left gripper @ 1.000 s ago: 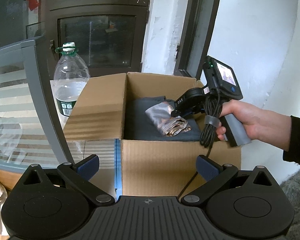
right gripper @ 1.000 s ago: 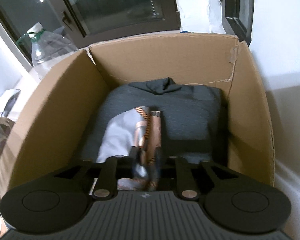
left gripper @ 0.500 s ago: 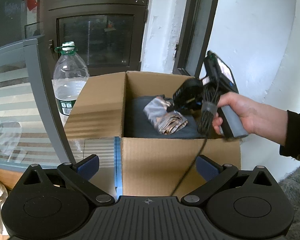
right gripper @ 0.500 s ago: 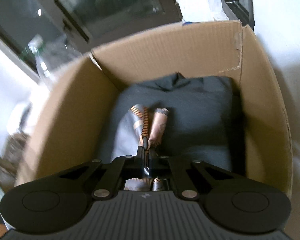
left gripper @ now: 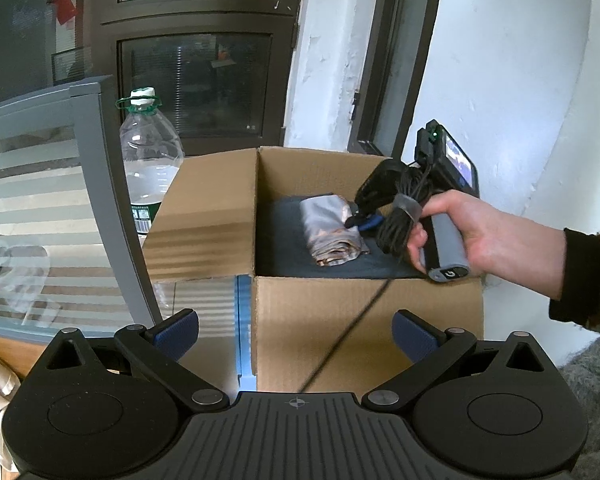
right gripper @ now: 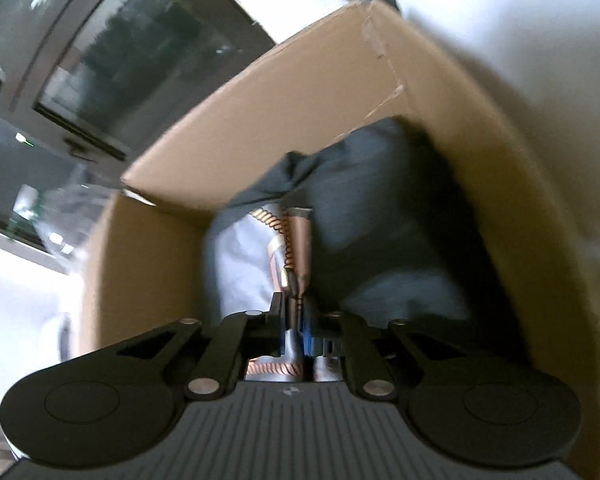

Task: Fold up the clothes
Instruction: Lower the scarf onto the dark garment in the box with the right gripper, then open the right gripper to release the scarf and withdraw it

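An open cardboard box holds a folded dark grey garment with a smaller folded silver-and-orange patterned garment lying on it. A person's hand holds my right gripper inside the box, tips at the patterned garment's right edge. In the right wrist view my right gripper has its jaws nearly together with a fold of the patterned garment pinched between them, over the dark garment. My left gripper stands open and empty in front of the box.
A large clear water bottle stands left of the box. A grey slatted chair back rises at the left. A black cable hangs from the right gripper down the box front. A white wall and a dark window lie behind.
The right gripper has dropped lower over the box's right front and rolled to one side; its view is now tilted and blurred. The left gripper has stayed still and open.
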`<state>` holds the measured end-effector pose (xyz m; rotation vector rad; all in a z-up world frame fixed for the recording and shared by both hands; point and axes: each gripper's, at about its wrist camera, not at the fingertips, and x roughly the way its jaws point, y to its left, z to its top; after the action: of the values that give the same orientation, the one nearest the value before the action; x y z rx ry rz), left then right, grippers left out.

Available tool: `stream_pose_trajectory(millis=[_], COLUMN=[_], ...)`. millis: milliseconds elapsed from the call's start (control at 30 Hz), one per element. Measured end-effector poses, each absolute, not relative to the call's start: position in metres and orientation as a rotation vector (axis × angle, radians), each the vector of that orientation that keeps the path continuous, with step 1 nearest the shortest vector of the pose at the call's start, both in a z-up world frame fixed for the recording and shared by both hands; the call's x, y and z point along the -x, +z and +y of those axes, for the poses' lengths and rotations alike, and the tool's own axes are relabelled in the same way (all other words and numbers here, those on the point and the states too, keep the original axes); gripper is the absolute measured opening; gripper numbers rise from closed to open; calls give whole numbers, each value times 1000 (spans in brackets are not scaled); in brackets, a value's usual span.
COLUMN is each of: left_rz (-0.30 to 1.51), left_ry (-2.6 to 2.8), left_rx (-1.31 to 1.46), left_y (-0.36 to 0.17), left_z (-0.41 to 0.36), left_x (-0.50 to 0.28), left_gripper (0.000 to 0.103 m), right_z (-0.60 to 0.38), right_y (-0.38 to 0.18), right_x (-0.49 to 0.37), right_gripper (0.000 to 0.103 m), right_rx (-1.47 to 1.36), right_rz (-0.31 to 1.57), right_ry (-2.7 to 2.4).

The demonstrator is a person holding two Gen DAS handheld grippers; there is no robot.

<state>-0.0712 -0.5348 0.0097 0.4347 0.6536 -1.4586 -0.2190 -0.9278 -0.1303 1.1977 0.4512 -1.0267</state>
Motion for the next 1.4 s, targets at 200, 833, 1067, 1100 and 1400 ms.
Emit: stream_pose_trajectory(millis=[200,833,1067,1100,1400], left_rz=[650,647,637,638,648], left_ry=[-1462,-1416,-1383,-1379,-1359], left_rx=[-427,-395,-388,-389,-437], left_y=[10,17,20,21,25], left_z=[-533,-529,-533,-534,-544], left_x=[67,59,59,59,66], left_gripper=[103,103,103,103,103], right_z=[-913,-905,-874,-868,-816], right_y=[-104,-106,-73,-67,-23], right_x=[206,181,200,203,229], right_gripper=[19,29,45,46,71], right_rx=[-964,-877,-772,-757,-676], right_rz=[535,711,671,664,621], right_ry=[-996,-844,-840,-843,-867])
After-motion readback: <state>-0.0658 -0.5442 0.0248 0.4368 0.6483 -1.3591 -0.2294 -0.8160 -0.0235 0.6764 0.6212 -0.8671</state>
